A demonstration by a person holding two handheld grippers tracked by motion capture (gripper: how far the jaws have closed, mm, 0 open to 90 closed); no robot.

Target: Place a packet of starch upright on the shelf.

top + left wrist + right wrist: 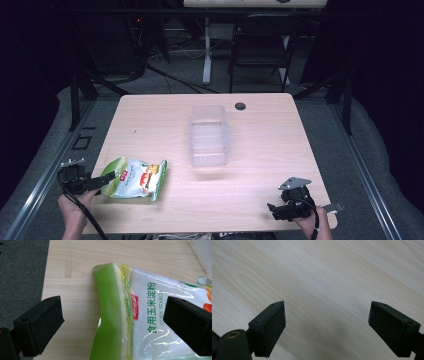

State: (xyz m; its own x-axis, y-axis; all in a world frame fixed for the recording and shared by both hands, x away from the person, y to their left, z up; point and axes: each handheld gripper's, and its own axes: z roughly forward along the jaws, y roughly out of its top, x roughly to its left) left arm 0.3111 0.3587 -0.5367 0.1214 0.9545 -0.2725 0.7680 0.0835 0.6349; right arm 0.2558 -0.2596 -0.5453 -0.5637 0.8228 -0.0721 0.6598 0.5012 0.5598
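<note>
A green and clear bag of corn starch [134, 178] lies flat near the table's front left corner. My left gripper [106, 179] stands open at the bag's left end, its jaws spread around the green sealed edge [110, 315] without closing on it. A clear plastic container [209, 136] sits in the middle of the table. At the front right, my right gripper [272, 209] is open over bare wood [324, 290], nothing between its jaws.
The light wooden table [260, 150] has a small dark round cap [240, 106] near its far edge. A black chair [260, 50] and a table leg stand beyond it. Grey floor [22, 277] lies off the table's left edge.
</note>
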